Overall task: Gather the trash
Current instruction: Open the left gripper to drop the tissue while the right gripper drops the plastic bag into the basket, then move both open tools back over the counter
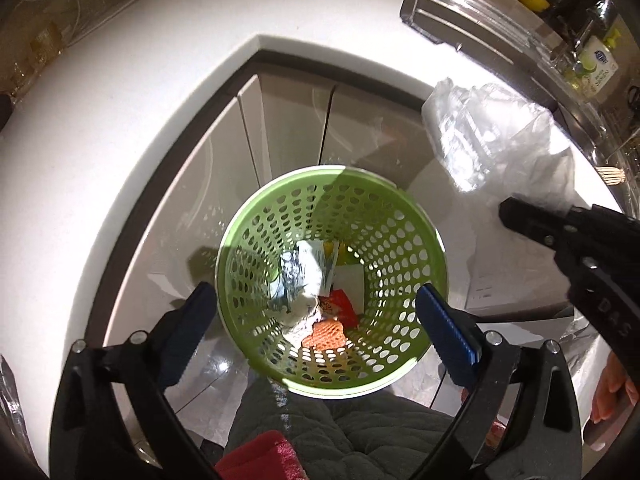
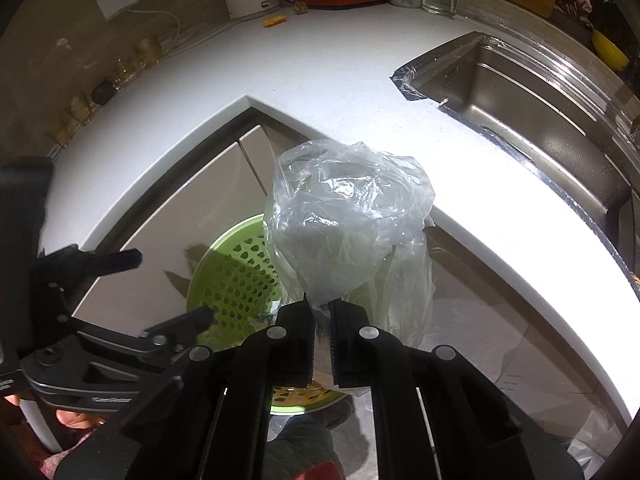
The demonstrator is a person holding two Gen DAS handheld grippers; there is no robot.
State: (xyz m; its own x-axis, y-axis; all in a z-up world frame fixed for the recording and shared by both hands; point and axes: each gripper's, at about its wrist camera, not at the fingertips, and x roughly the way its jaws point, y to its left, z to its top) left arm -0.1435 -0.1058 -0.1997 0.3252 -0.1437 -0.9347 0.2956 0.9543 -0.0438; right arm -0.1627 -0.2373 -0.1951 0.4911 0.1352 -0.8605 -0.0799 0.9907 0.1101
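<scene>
Directly below the left gripper point(image 1: 316, 312), jaws spread and empty, stands the round perforated green plastic basket point(image 1: 394, 216). At two o'clock, the right gripper point(image 2: 320, 316) pinches a crumpled clear plastic bag point(image 2: 348, 216); released there, it could drift outside the rim.

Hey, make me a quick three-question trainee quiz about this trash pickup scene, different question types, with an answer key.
1. True or false: the right gripper is shut on the clear plastic bag.
2. Where does the green perforated bin stand? A) on the countertop B) on the floor by the cabinets C) in the sink
3. Fill in: the left gripper is ____ above the bin.

Key: 1 true; 2 B; 3 open
</scene>
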